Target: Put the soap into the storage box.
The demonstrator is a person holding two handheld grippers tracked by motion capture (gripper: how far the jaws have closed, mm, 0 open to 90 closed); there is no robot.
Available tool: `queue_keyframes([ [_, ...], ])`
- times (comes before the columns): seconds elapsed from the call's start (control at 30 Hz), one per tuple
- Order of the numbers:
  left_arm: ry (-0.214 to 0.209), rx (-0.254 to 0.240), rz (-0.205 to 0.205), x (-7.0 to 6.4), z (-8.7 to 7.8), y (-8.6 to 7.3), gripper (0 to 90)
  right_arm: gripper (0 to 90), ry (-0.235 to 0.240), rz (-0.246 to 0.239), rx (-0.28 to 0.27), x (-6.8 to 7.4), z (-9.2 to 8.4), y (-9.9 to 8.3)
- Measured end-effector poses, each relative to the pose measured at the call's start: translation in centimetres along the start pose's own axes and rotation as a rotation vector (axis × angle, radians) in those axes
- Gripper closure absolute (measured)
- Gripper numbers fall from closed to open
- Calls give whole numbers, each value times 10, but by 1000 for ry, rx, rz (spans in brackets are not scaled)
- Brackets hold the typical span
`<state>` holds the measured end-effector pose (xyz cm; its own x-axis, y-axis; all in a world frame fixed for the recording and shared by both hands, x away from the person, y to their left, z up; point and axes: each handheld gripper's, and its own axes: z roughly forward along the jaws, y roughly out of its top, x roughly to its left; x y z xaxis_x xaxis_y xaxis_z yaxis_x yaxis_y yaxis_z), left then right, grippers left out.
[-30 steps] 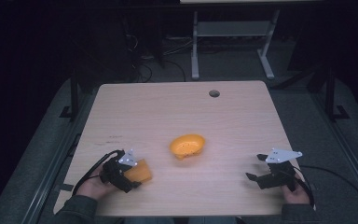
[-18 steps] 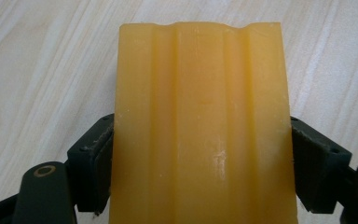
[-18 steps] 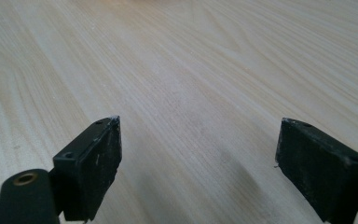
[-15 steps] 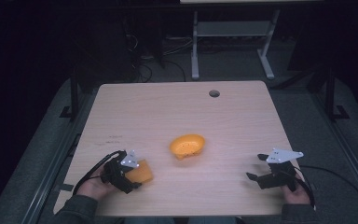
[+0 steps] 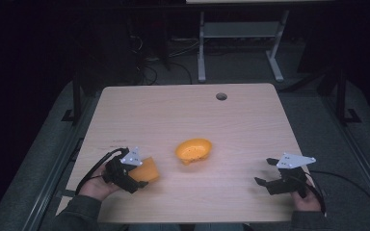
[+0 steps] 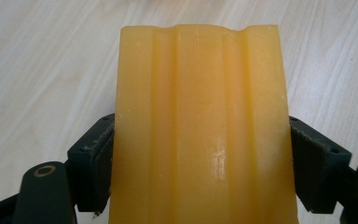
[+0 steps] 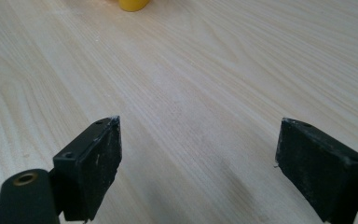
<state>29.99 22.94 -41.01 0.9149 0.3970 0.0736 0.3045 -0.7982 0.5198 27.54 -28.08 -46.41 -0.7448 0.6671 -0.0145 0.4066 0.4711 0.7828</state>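
An orange bowl point(image 5: 194, 150) sits on the wooden table point(image 5: 183, 115), a little toward the near side of its middle. My left gripper point(image 5: 142, 176) at the near left is shut on a flat orange-yellow ribbed block point(image 5: 146, 169). In the left gripper view the block point(image 6: 200, 126) fills the space between the two black jaws, pressed on both sides. My right gripper point(image 5: 266, 172) rests at the near right, open with nothing between its jaws. Its own view shows the gripper point(image 7: 198, 158) over bare wood, with the bowl's yellow base point(image 7: 134, 4) at the top edge.
A round cable hole point(image 5: 221, 96) lies near the table's far edge. Behind the table a grey metal stand point(image 5: 236, 38) rises from the dark floor. Cables point(image 5: 94, 168) trail from both grippers toward the near edge.
My left gripper with the block has edged slightly right and forward. The right gripper and the bowl have stayed put.
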Motion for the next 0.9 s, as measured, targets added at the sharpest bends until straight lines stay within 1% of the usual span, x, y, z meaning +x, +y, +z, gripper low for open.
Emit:
queue_keyframes([
  [0.13, 5, -7, 1, 3, -5, 4, 207, 137, 5, -3, -1, 0, 0, 0],
  [0.23, 5, 6, 5, 6, -7, 8, 206, 137, 3, 0, -8, 0, 0, 0],
  [0.3, 0, 14, 6, 7, -8, 10, 207, 137, 4, 3, -10, 0, -1, 0],
  [0.4, -7, 11, 7, 8, -7, 13, 206, 137, 5, 3, -14, -1, -1, -1],
  [0.63, -4, 36, 25, 10, -5, 19, 206, 137, 1, 16, -28, 0, -3, -1],
  [0.8, -9, 20, 30, 14, -8, 24, 206, 137, -2, 17, -28, -1, -4, -1],
  [0.87, -13, 12, 25, 16, -10, 26, 206, 137, -4, 9, -33, -1, -4, 0],
  [0.9, -18, 14, 24, 17, -10, 27, 207, 137, -2, 13, -30, -1, -4, 0],
])
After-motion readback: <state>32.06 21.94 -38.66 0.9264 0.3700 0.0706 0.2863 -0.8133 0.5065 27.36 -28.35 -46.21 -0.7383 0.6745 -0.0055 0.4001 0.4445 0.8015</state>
